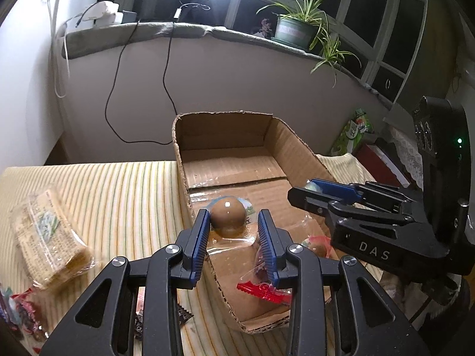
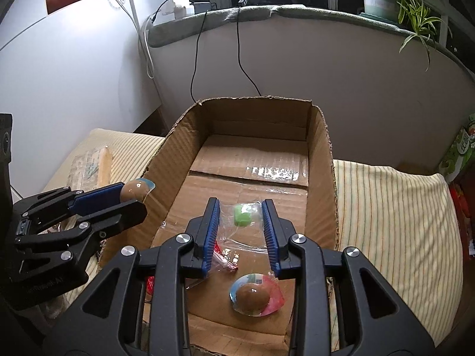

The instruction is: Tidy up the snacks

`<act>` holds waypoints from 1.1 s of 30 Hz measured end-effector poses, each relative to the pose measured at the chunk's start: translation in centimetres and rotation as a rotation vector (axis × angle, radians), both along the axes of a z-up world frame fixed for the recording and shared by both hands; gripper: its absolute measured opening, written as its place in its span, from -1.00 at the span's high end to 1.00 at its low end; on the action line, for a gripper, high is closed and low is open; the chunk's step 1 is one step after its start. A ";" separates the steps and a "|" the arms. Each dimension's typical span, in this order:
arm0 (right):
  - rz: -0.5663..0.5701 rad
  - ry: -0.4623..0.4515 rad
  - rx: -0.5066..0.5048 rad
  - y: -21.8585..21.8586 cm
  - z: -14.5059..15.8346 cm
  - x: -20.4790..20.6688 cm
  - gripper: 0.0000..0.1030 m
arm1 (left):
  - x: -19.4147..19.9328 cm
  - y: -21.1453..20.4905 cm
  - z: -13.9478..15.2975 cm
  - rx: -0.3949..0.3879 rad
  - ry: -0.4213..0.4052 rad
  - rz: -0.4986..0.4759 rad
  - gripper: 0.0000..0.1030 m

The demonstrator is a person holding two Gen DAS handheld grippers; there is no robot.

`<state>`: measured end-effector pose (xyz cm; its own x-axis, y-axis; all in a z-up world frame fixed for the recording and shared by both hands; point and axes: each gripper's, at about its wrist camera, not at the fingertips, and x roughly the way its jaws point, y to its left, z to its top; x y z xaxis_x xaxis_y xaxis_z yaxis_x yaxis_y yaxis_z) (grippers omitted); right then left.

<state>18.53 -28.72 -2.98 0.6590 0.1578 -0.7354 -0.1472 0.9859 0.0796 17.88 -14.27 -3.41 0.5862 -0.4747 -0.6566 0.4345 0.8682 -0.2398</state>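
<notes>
Snacks sit partly inside the cardboard box [image 2: 322, 160] and partly on the striped tabletop [image 1: 118, 190] beside it. The left hand-held gripper [image 1: 232, 225] pinches a packaged brown egg [image 1: 228, 216] between its blue pads, holding it over the box's left wall; the right wrist view shows that egg [image 2: 135, 191] raised above the rim. The right hand-held gripper [image 2: 241, 218] hangs over the middle of the box with a clear packet holding a green sweet [image 2: 242, 215] between its fingers; the pads sit at the wrapper's edges, and I cannot tell whether they press it. On the box floor, just below that gripper, lies a second packaged egg [image 2: 255, 296] on a red and blue wrapper, with a red-edged packet [image 1: 262, 292] close by. Outside the box to the left rests a wrapped cracker pack [image 1: 50, 237], and more small wrappers [image 1: 23, 311] lie at the near left edge.
</notes>
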 end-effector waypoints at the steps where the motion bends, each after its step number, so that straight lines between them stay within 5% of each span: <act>1: -0.002 -0.001 -0.002 0.0 0.0 0.0 0.20 | -0.1 0.0 0.0 0.001 0.001 -0.001 0.36; 3: -0.010 -0.013 -0.007 0.0 0.1 -0.1 -0.01 | 0.0 0.0 0.0 0.003 0.000 0.000 0.21; 10: -0.023 -0.037 -0.011 -0.1 0.8 -0.5 -0.32 | -0.3 0.5 0.2 0.000 -0.003 0.013 0.19; 23: 0.012 -0.074 -0.016 2.0 2.6 -2.7 -0.49 | -2.7 3.5 1.6 -0.026 -0.024 0.059 0.19; 33: 0.101 -0.099 -0.005 6.0 3.8 -5.4 -0.51 | -5.5 9.8 1.7 -0.020 -0.034 0.171 0.19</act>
<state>13.11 -22.75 0.80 0.7093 0.2234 -0.6686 -0.2525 0.9660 0.0550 12.40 -4.45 -1.66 0.6809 -0.3787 -0.6268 0.2888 0.9254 -0.2454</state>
